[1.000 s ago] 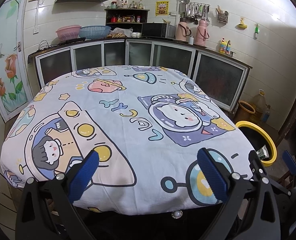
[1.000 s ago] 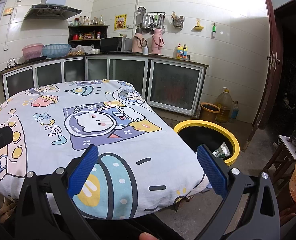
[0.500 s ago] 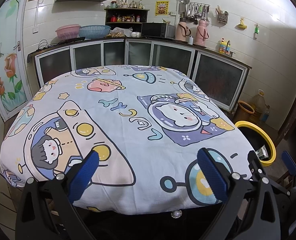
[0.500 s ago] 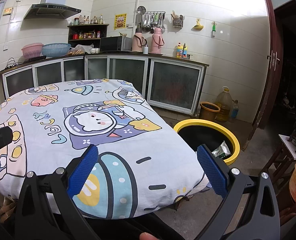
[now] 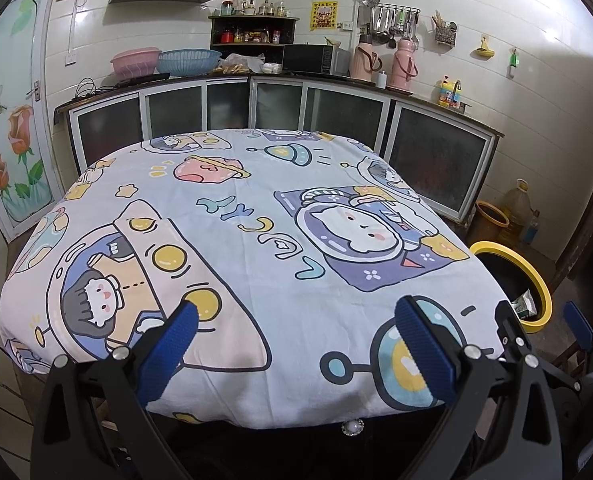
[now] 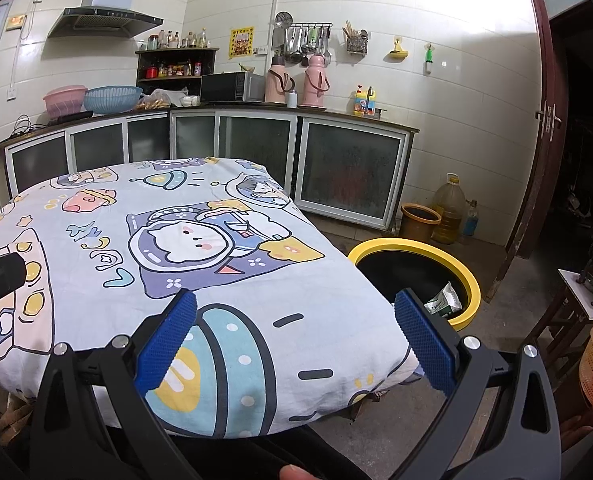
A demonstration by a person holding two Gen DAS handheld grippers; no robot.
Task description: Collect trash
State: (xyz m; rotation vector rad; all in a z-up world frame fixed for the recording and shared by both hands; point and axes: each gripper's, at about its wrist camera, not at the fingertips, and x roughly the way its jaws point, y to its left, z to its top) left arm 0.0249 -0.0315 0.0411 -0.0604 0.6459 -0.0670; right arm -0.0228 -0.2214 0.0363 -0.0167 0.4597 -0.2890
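Both the left tongs (image 5: 294, 344) and the right tongs (image 6: 294, 340) gape empty over the cloth-covered worktop (image 5: 256, 248). Only the right view clearly shows the white-green wrapper (image 6: 442, 302) inside the yellow-rimmed bin (image 6: 470, 280).

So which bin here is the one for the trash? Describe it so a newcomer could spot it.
Start at the table with the cartoon cloth; on the floor off its right corner stands the trash bin. It is black inside with a thick yellow rim and holds a crumpled wrapper, unlike the smaller brown bucket by the cabinets.
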